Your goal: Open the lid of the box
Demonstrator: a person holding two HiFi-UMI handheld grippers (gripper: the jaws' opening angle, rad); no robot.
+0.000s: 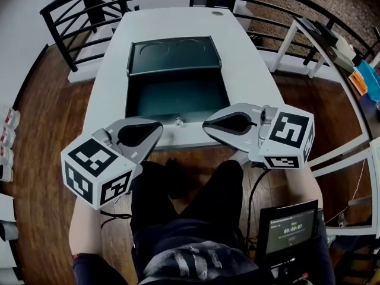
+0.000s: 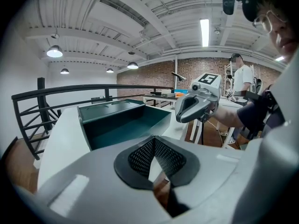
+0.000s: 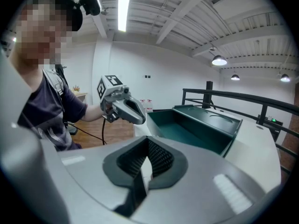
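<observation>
Small metal piece (image 1: 178,122) on box (image 1: 172,97) front wall: too small, I can't identify it. Screen (image 1: 290,226) text too small for me to read. Bottles (image 1: 8,136) cropped at left edge. Left hand-held gripper (image 1: 158,126) and right hand-held gripper (image 1: 206,123) cover parts of worktop (image 1: 255,82) near edge.

You are in a loft-style workroom or lab, not a home. A black railing (image 1: 77,16) runs along the far and left edges of your wood floor (image 1: 53,117). Overhead you have a white ceiling with bare beams (image 3: 187,8), pendant lamps (image 2: 54,52) and a strip light (image 2: 204,31). The far wall is bare brick (image 2: 154,80). You work at a plain white table (image 1: 249,70), and more tables (image 1: 325,40) loaded with gear stand to the right. A timer screen (image 1: 284,229) sits near on your right. Another person (image 2: 243,78) stands far off.
</observation>
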